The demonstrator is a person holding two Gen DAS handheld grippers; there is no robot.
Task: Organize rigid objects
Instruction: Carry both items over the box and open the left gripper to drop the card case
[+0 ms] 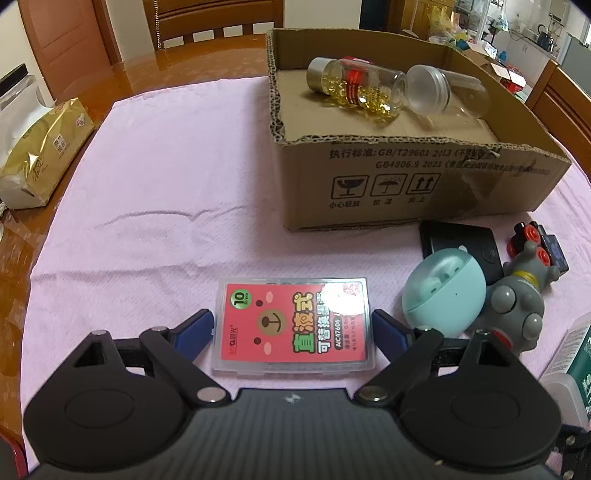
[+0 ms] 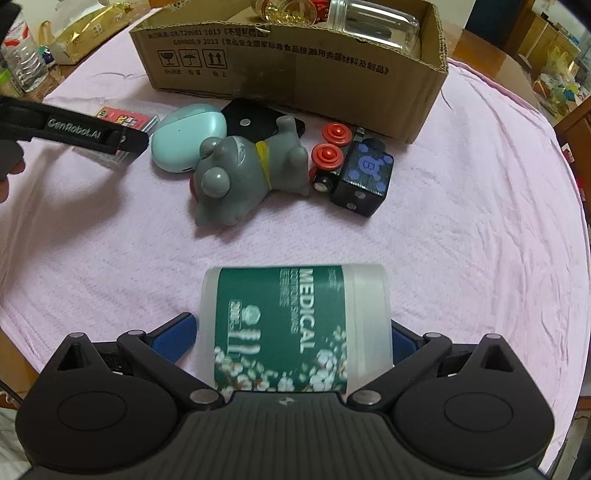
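A flat clear case with a pink bear label point(image 1: 295, 325) lies on the pink cloth. My left gripper point(image 1: 293, 317) is shut on it, blue pads against its two long edges. One left finger point(image 2: 125, 142) shows over that case. My right gripper point(image 2: 295, 325) is shut on a white jar with a green "MEDICAL" label point(image 2: 295, 328), which lies sideways. The cardboard box point(image 1: 406, 177) holds a bottle of yellow capsules point(image 1: 358, 88) and a clear jar point(image 1: 443, 92). In front of it lie a mint earbud case point(image 2: 188, 136), a grey toy point(image 2: 243, 170) and a black toy wagon point(image 2: 362, 170).
A flat black pad point(image 1: 458, 240) lies under the earbud case. A gold tissue pack point(image 1: 40, 147) sits at the cloth's far left, near a plastic water bottle point(image 2: 22, 62). Wooden chairs point(image 1: 207, 22) stand behind the table. Bare pink cloth point(image 1: 166, 184) lies left of the box.
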